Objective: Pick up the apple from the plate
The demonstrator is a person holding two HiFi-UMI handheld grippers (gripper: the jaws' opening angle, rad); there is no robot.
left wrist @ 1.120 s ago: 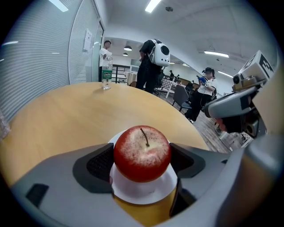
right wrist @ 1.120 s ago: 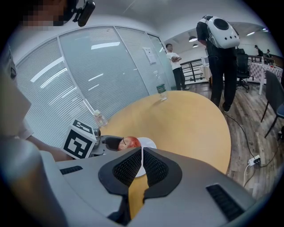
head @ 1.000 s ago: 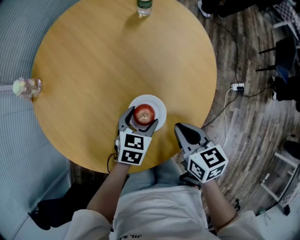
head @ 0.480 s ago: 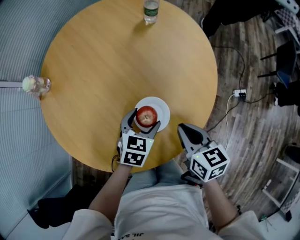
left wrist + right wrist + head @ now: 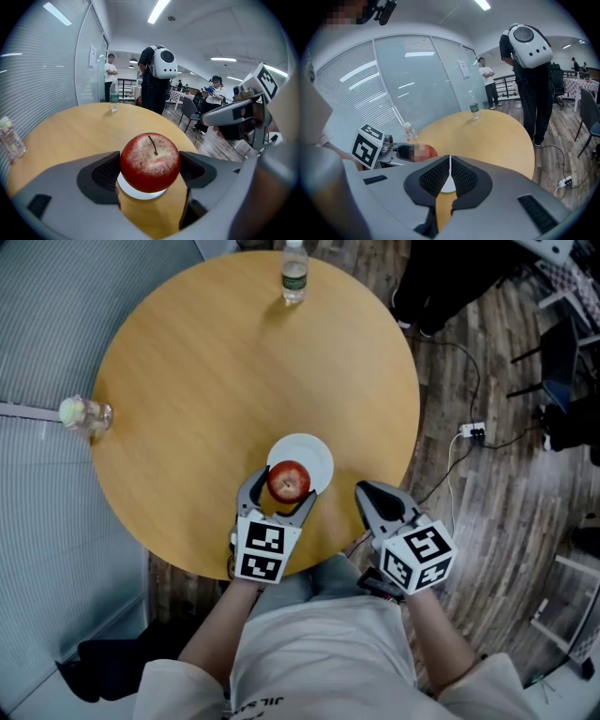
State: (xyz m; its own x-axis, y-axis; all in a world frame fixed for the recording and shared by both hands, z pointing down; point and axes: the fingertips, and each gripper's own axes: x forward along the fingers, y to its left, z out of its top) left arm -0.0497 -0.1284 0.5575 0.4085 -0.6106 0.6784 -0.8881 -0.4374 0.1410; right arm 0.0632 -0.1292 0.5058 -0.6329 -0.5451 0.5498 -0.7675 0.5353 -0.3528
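Note:
A red apple (image 5: 289,482) (image 5: 150,161) is pinched between the pads of my left gripper (image 5: 284,495) (image 5: 150,171), which is shut on it. It hangs over the near edge of the white plate (image 5: 307,457) (image 5: 140,192), with a gap under it in the left gripper view. The plate rests near the front edge of the round wooden table (image 5: 216,381). My right gripper (image 5: 368,497) (image 5: 449,177) is shut on nothing, just right of the plate at the table's rim. In the right gripper view the apple (image 5: 428,151) is partly hidden behind a blurred patch.
A water bottle (image 5: 293,273) stands at the table's far edge, and a small clear jar (image 5: 86,414) at its left edge. Cables and a power strip (image 5: 472,430) lie on the wood floor to the right. People (image 5: 157,79) stand beyond the table.
The apple has come up off the plate's middle, toward the plate's near edge, held in the left gripper. The right gripper has stayed shut beside it.

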